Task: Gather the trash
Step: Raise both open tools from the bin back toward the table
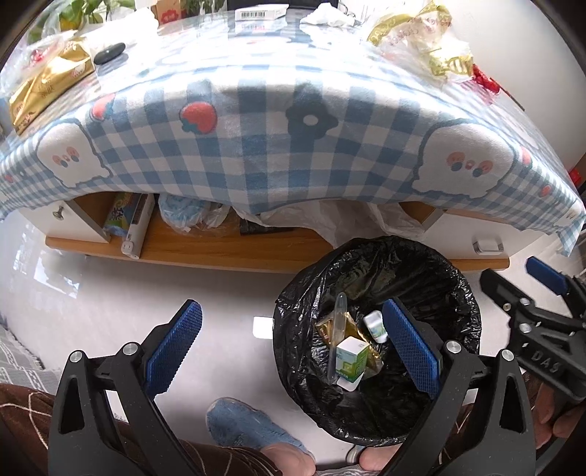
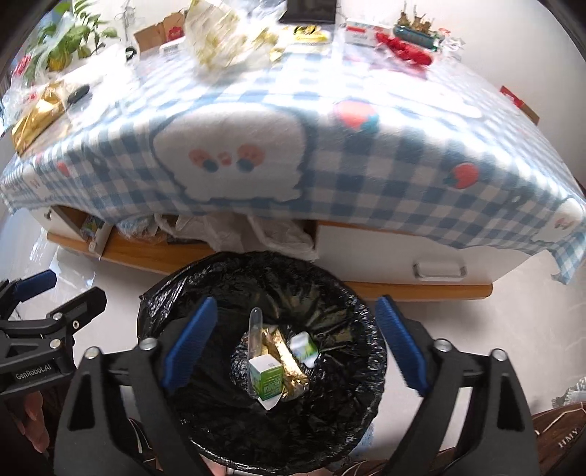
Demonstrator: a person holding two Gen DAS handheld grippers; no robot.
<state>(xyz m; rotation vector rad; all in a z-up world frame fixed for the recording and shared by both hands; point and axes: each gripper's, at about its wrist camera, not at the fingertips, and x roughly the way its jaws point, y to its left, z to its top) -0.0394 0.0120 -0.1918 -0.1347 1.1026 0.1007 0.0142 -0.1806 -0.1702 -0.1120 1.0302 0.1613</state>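
On the far left of the tabletop, which is draped in a blue-and-white checked cloth printed with strawberries and cartoon faces, lies a crinkled gold foil packet with a dark oval pebble-like object just beside it. Further right at the back sit a white barcoded box and crumpled white tissue, then a heap of clear wrapper with gold print near the right edge. Below, on the pale floor in front of the low wooden shelf, the left tool hangs with its blue-padded jaws spread wide and nothing between them, one finger over the floor, the other above the bin. Right of that stands the round bin lined with a black plastic bag; inside it rest a clear plastic tube, a small green-and-white carton, a gold wrapper and a small white bottle. The right tool hovers directly over the bin, jaws wide apart and empty, gripping nothing.
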